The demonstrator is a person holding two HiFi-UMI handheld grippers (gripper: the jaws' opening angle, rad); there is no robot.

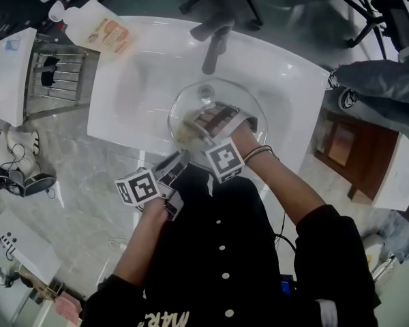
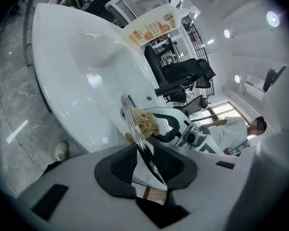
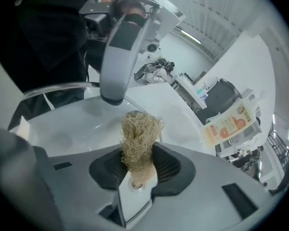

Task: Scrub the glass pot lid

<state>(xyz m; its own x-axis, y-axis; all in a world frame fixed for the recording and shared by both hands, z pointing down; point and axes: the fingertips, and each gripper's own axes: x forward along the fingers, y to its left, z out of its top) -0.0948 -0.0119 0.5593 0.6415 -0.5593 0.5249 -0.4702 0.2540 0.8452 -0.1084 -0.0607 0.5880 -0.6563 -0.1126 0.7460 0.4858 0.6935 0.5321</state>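
The round glass pot lid (image 1: 221, 104) hangs tilted over the white sink basin (image 1: 136, 80). My left gripper (image 1: 179, 162) is shut on the lid's near rim; in the left gripper view that rim (image 2: 135, 124) runs edge-on between the dark pads (image 2: 120, 166). My right gripper (image 1: 211, 121) reaches over the lid and is shut on a tan fibrous scrubber (image 3: 138, 136), whose tuft stands up from between the jaws. The scrubber (image 1: 188, 132) rests against the lid's glass near its left side. In the right gripper view the left gripper's body (image 3: 123, 47) rises beyond the lid's rim (image 3: 58, 87).
A dark faucet (image 1: 215, 43) stands behind the lid at the basin's far edge. A soap bottle (image 1: 99, 29) lies at the sink's far left corner beside a wire dish rack (image 1: 58, 77). Office chairs and a wooden cabinet (image 1: 344, 145) are around the marble counter.
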